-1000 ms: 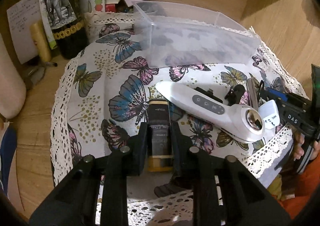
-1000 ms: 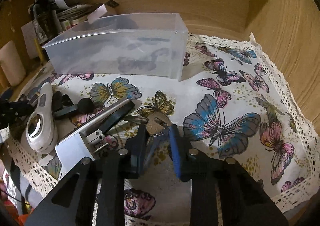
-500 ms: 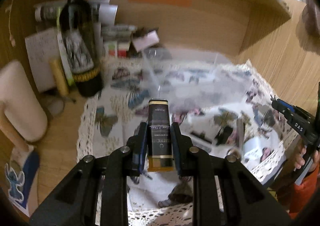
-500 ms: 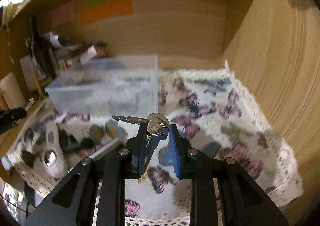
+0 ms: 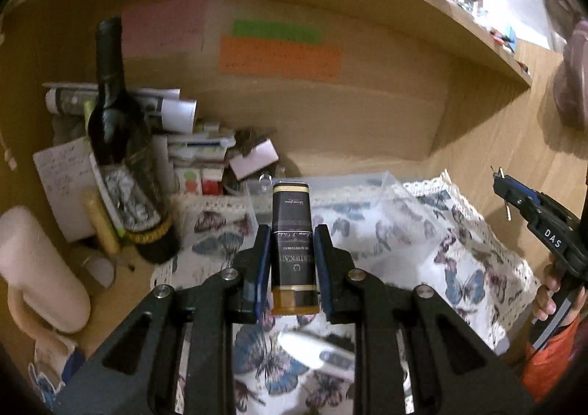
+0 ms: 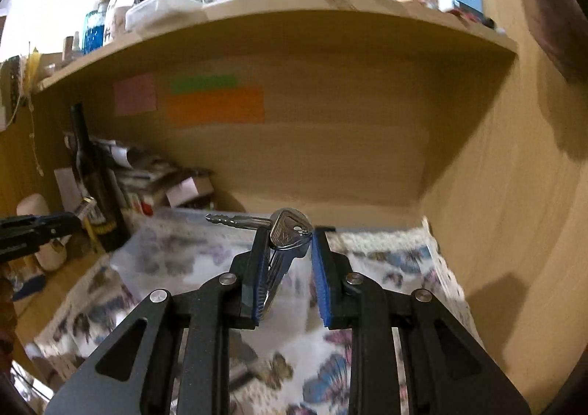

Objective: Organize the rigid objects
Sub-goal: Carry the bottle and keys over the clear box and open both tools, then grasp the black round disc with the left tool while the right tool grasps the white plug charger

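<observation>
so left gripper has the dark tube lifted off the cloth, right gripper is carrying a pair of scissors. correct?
Not quite. The right gripper is shut on a bunch of keys, not scissors; the right wrist view shows one key blade sticking out to the left. The rest stands: the left gripper holds the dark tube lifted above the butterfly cloth.

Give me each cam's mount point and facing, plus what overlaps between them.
Left wrist: sits on the left hand-held gripper, looking forward along its fingers into the desk nook; fingers clamp a dark box; the right hand-held gripper and the person's fingers show at the right edge.
Right wrist: sits on the right hand-held gripper, tilted up at the nook's back wall and shelf; fingers hold keys; left hand-held gripper at left edge.
Shared: orange note, wine bottle, butterfly cloth.
</observation>
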Motion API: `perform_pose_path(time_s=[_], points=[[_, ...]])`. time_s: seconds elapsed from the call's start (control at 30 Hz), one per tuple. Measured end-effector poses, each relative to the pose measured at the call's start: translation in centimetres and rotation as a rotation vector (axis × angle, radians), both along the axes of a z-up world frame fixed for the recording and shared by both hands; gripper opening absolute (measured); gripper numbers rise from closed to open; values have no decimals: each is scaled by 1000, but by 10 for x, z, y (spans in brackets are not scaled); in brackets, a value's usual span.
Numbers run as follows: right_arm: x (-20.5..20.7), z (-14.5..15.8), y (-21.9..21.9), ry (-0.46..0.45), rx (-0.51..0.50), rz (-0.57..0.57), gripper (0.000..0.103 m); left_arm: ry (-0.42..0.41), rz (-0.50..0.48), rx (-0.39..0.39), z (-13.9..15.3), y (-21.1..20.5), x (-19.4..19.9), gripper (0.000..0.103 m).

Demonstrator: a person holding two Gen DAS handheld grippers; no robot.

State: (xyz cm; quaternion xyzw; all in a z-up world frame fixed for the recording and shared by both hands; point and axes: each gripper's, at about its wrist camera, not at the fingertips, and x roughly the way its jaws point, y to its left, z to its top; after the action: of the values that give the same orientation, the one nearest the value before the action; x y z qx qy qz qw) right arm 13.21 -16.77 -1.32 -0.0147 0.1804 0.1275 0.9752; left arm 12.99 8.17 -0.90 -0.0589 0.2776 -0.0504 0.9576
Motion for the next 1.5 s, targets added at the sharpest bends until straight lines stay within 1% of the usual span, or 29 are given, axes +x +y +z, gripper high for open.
perform_pose_path(time_s=[0.17, 0.3, 0.43, 0.67, 0.73, 0.87, 1.0, 1.07, 1.1, 1.13, 1.2, 1.27, 1.3, 1.33, 1.37, 1.4, 1.43, 1.47, 1.5], points=[[27, 8, 18, 11, 11, 45, 21, 10, 0, 15, 6, -1, 29, 23], [54, 1, 31, 58, 4, 80, 21, 59, -17, 21, -1, -6, 58, 23], [82, -18, 45, 132, -22, 103, 21, 135, -44, 38, -16, -12, 82, 23], [122, -67, 62, 296, -61, 141, 21, 254, -85, 63, -50, -24, 117, 23], [130, -80, 66, 340, -71, 149, 21, 275, -92, 74, -58, -28, 123, 23], [137, -92, 74, 387, -110, 162, 21, 305, -111, 92, -71, -35, 131, 23], [136, -97, 81, 408, -142, 174, 22, 319, -103, 91, -75, -37, 133, 23], [135, -94, 82, 395, -154, 160, 28, 323, -109, 72, -74, -36, 133, 24], [133, -91, 81, 384, -153, 156, 34, 322, -115, 62, -73, -34, 133, 28], [131, -88, 79, 374, -148, 155, 39, 319, -116, 52, -72, -32, 132, 31], [126, -79, 75, 348, -136, 149, 42, 303, -103, 56, -68, -31, 126, 37], [118, -69, 71, 325, -125, 144, 45, 283, -98, 64, -63, -31, 120, 41], [114, -64, 69, 317, -121, 146, 49, 271, -95, 66, -59, -31, 115, 46], [107, -57, 66, 296, -112, 140, 53, 256, -93, 67, -54, -30, 109, 49], [101, -52, 63, 278, -108, 137, 55, 236, -89, 67, -49, -30, 102, 57], [96, -46, 63, 260, -106, 136, 60, 222, -84, 66, -45, -30, 98, 68], [90, -41, 61, 241, -103, 135, 64, 201, -77, 64, -39, -30, 91, 73], [82, -35, 59, 218, -100, 131, 67, 179, -69, 59, -33, -29, 83, 82], [76, -31, 58, 200, -96, 129, 73, 156, -60, 55, -28, -30, 76, 87]])
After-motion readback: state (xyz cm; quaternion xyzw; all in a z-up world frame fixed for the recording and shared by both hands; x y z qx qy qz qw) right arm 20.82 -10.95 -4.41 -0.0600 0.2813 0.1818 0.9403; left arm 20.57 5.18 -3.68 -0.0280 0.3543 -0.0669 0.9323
